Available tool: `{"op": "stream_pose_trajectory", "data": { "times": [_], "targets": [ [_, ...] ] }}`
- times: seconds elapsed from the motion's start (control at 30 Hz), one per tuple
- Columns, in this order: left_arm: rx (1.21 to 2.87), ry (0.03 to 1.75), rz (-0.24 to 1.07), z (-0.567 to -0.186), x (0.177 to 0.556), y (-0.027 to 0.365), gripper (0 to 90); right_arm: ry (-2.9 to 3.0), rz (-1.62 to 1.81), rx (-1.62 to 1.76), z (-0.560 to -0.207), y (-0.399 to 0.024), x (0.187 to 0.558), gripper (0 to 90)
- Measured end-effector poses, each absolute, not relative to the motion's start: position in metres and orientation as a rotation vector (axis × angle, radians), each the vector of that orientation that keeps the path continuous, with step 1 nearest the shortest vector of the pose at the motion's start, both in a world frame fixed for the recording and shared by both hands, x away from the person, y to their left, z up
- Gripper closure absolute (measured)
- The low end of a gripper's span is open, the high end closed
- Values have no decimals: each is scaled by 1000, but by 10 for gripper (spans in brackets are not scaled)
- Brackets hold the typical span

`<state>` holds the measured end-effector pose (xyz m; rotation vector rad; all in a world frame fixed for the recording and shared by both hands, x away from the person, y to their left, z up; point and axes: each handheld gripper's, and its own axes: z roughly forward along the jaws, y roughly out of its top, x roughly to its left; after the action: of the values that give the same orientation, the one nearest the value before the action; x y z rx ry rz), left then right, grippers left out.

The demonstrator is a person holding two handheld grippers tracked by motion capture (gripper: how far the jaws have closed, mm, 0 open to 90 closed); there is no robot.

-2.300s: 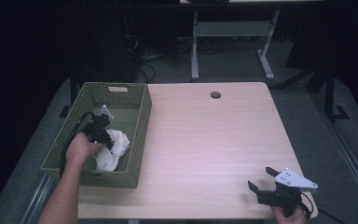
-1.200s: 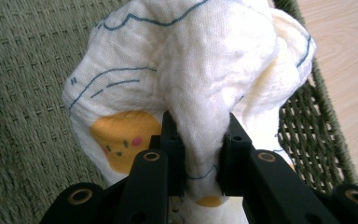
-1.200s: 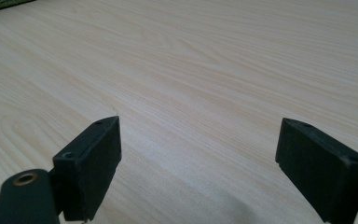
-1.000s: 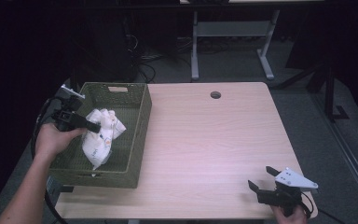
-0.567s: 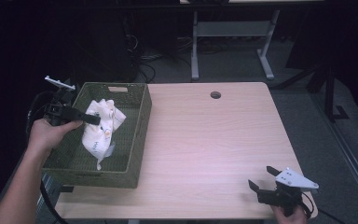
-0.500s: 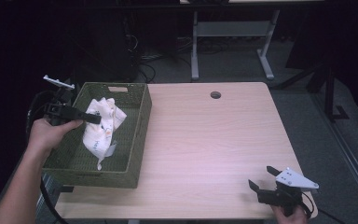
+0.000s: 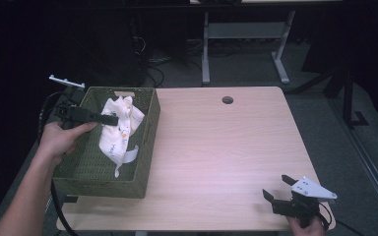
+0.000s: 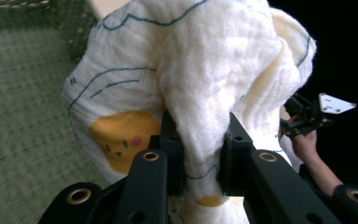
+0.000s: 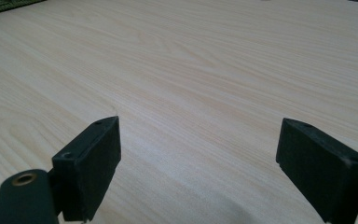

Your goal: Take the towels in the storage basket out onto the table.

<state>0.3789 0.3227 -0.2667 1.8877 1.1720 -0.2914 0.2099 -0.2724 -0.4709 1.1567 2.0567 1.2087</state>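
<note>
Left gripper (image 7: 114, 119) held level over the basket (image 7: 142, 147), pointing toward 3 o'clock, jaws pinching the cloth (image 7: 118, 130). Right gripper (image 7: 274, 189) at table's 5 o'clock corner, jaws spread wide.

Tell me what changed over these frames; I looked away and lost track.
The left tongs, earlier down in the green basket, clamped the white cloth and lifted it, so it now hangs above the basket floor. The right tongs stayed open at the table's near right corner; the basket kept its place.

Soft quilted cloth (image 8: 214, 70), woven basket (image 7: 142, 142), matt wood-grain table (image 7: 226, 147).
</note>
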Motion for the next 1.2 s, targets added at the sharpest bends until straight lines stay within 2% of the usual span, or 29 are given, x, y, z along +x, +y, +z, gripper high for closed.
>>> {"op": "stream_pose_trajectory", "data": {
  "times": [1.2],
  "targets": [
    [1987, 966, -463, -290, 386, 197, 747, 2046, 1227, 1154, -469, -274, 209, 134]
  ]
}}
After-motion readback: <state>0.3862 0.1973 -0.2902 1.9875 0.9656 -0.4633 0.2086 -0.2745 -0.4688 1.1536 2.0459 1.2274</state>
